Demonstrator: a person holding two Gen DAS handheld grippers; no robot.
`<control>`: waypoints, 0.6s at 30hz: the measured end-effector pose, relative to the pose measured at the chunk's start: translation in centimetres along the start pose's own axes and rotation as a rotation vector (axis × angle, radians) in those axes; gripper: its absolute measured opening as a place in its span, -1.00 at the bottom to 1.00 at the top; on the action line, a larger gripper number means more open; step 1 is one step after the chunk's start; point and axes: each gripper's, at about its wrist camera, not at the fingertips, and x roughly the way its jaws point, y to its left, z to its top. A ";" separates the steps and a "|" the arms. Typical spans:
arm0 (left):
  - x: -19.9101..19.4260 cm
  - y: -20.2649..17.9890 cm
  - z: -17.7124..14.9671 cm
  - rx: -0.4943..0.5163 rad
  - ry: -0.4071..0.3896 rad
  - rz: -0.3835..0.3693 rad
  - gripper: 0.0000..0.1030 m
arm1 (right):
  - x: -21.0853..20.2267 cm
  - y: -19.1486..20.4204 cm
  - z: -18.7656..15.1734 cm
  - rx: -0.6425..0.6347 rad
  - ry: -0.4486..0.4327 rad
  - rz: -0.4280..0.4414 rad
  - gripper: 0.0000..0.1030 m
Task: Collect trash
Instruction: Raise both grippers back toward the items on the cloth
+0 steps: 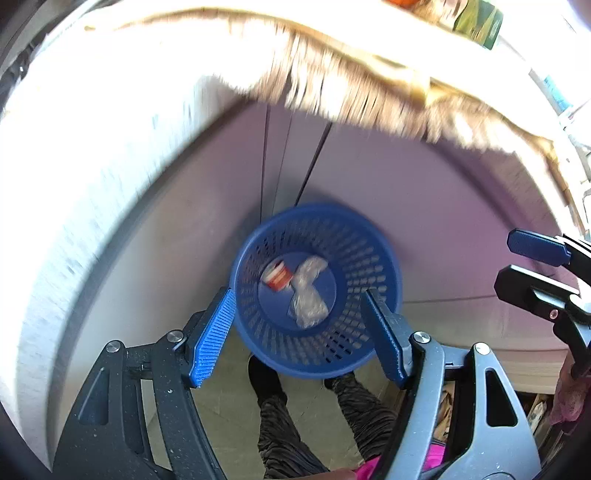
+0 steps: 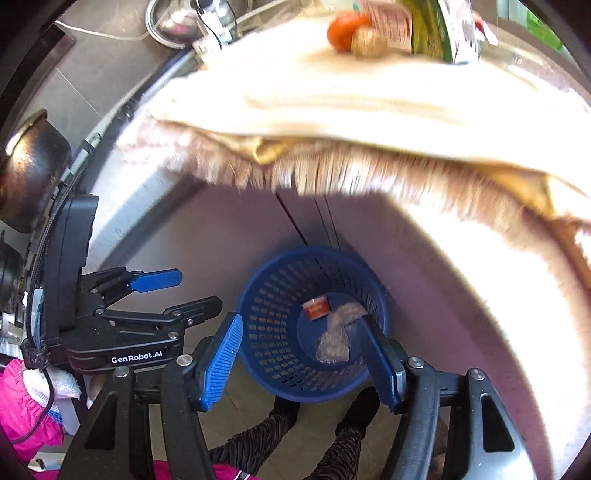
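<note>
A blue mesh basket (image 1: 362,258) (image 2: 273,314) stands on the floor below both grippers. Inside it lie a small red-and-white cup (image 1: 277,276) (image 2: 316,308) and a crumpled clear plastic wrapper (image 1: 308,295) (image 2: 338,334). My left gripper (image 1: 300,291) hangs above the basket, pointing steeply down, open with nothing between its blue pads. My right gripper (image 2: 302,319) hovers beside it over the same basket, also open and empty. Each gripper shows in the other's view: the right gripper (image 1: 506,260) at the right edge, the left gripper (image 2: 192,291) at the left.
A counter edge draped with a fringed beige cloth (image 1: 332,92) (image 2: 332,110) overhangs the basket. An orange fruit (image 2: 345,29) and a green carton (image 2: 432,33) sit on the cloth. A dark pot (image 2: 33,170) stands at far left. The person's legs (image 1: 354,398) stand just behind the basket.
</note>
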 end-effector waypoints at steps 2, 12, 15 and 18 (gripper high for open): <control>-1.2 -0.3 0.7 0.010 -0.026 -0.001 0.41 | -1.1 0.2 0.4 -0.002 -0.023 0.001 0.34; -6.6 -2.2 5.4 0.035 -0.167 -0.046 0.41 | -7.3 -0.6 3.4 0.010 -0.175 -0.020 0.51; -7.8 -2.7 7.0 0.039 -0.198 -0.067 0.41 | -8.9 -1.3 4.5 0.022 -0.212 -0.022 0.51; -8.9 -3.1 8.6 0.051 -0.229 -0.083 0.41 | -10.2 -2.0 5.7 0.030 -0.252 -0.036 0.57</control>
